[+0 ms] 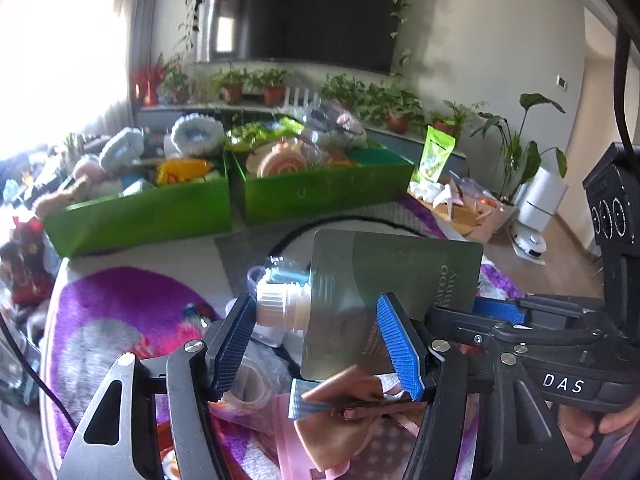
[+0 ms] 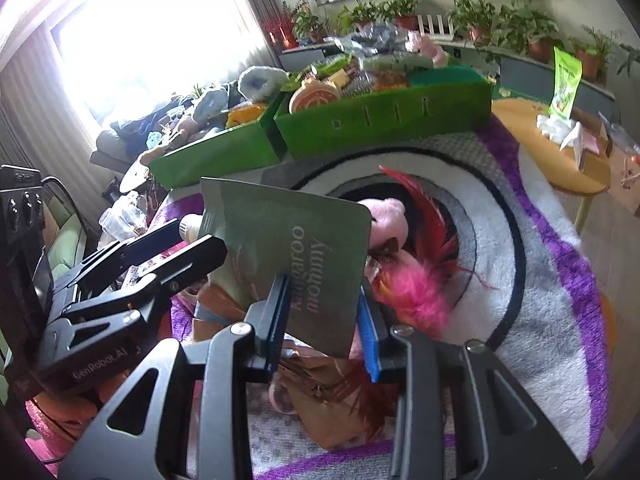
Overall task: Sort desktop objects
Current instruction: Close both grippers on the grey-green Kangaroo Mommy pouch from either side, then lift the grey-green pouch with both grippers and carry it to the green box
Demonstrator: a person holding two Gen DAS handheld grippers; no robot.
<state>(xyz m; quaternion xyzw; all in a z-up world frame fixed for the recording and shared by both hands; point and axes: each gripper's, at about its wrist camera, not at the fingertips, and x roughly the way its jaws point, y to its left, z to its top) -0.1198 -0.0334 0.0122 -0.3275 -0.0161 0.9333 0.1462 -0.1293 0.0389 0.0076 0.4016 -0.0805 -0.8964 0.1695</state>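
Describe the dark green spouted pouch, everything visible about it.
The dark green pouch is a flat, glossy foil-like bag with rounded corners, pale lettering and a white ribbed screw cap on a spout at one end. It is lifted above the purple rug and cluttered items, held between both tools: the left gripper has its jaws around the cap end and the pouch's near edge, while the right gripper has the opposite edge between its blue pads.

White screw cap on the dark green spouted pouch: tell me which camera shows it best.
The left wrist view: the white screw cap sits large and ribbed beside the left gripper's blue pad. The right wrist view shows only a small, partly hidden cap end behind the dark green pouch.
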